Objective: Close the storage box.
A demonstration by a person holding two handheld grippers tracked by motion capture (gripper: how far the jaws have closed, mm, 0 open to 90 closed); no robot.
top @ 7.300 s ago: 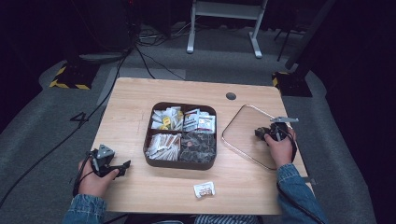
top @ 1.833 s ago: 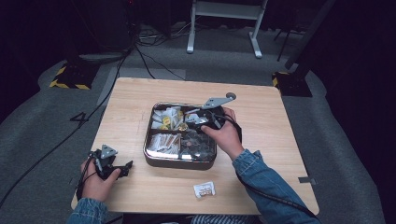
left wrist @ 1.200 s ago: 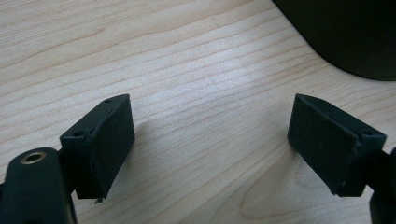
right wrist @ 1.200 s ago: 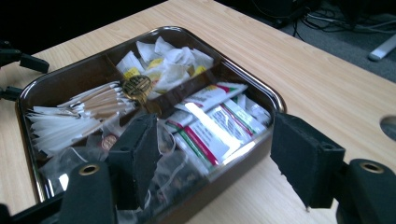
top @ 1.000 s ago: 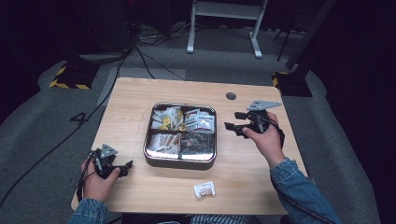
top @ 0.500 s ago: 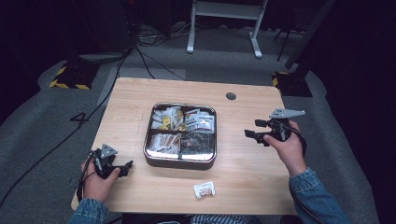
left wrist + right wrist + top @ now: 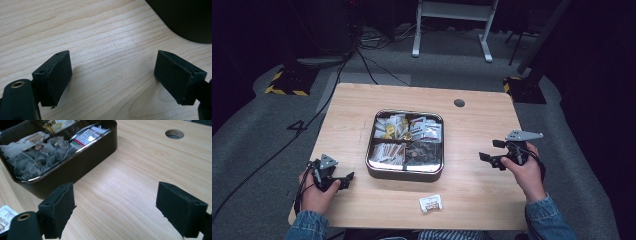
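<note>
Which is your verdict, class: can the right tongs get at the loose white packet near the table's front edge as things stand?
Probably yes. The right tongs are open and empty, and bare table lies between them and the packet; the tin sits off to the side.

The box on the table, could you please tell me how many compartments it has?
4. The box is split two by two: far left, far right, near left and near right. All hold packets or tea bags.
</note>
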